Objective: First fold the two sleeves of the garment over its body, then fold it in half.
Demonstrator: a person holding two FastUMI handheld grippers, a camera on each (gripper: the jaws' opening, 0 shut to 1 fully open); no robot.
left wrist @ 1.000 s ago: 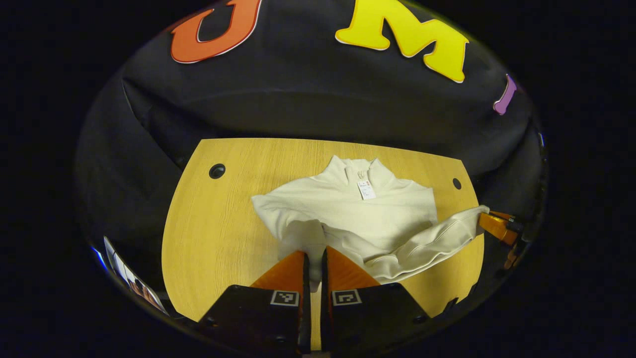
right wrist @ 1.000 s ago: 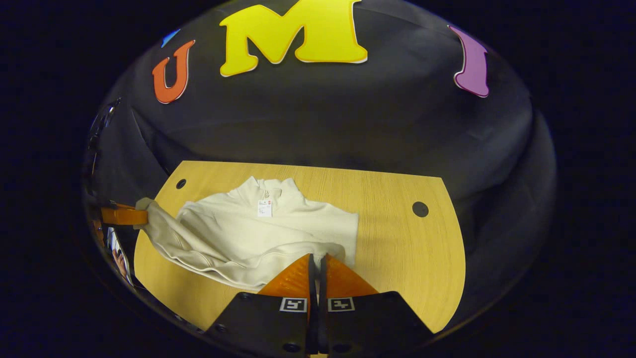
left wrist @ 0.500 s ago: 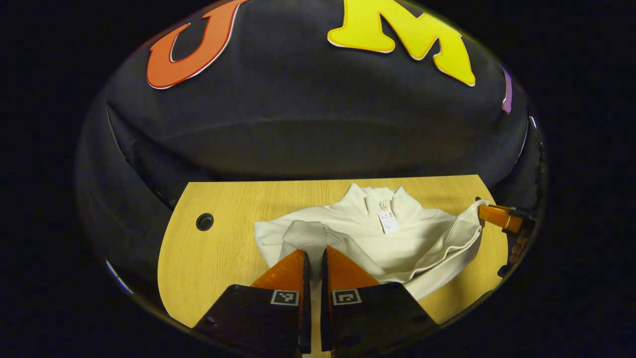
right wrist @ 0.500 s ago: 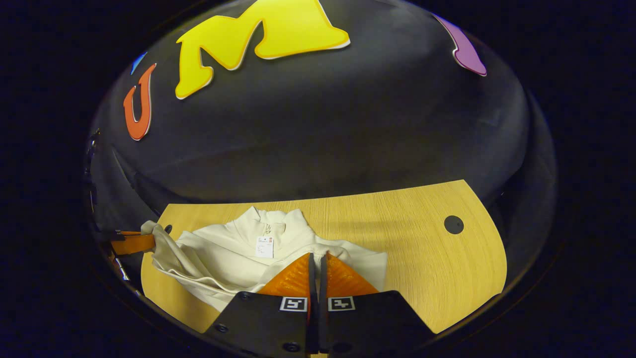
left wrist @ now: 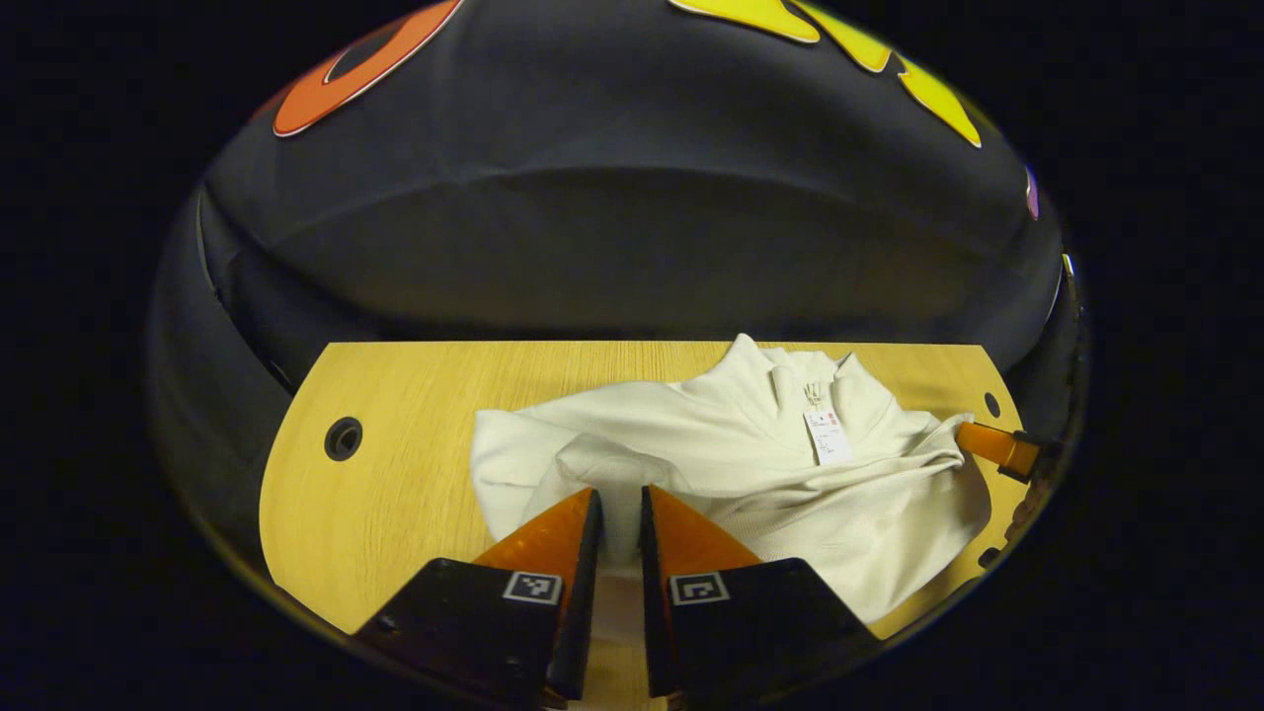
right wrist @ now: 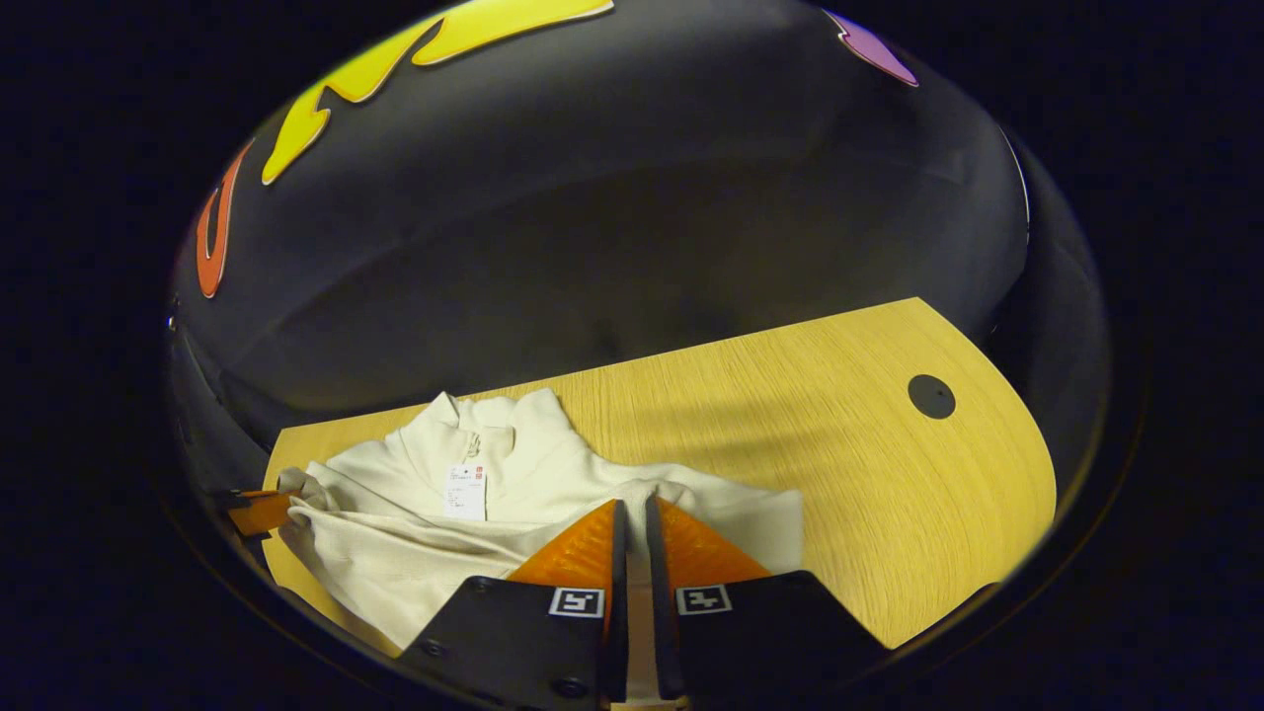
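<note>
A cream garment [left wrist: 731,454] lies bunched on the wooden table [left wrist: 395,494], its collar and white tag [left wrist: 828,436] toward the far edge. My left gripper [left wrist: 618,494] is shut on a fold of the garment's near edge, with cloth showing in the narrow gap between its fingers. In the right gripper view, my right gripper [right wrist: 632,504] pinches the garment [right wrist: 415,533] the same way, close to the collar and tag [right wrist: 466,491]. Each view shows the other gripper at the cloth's far side: the right gripper [left wrist: 997,446] and the left gripper [right wrist: 259,512].
The table has a round cable hole near each far corner [left wrist: 343,437] [right wrist: 931,396]. Bare wood [right wrist: 839,444] stretches to the right of the garment in the right gripper view. The booth's black cloth wall stands just behind the table.
Both grippers have carried the garment's near edge up and forward toward the collar, doubling the cloth over itself. The gap between each pair of fingers looks slightly wider than before.
</note>
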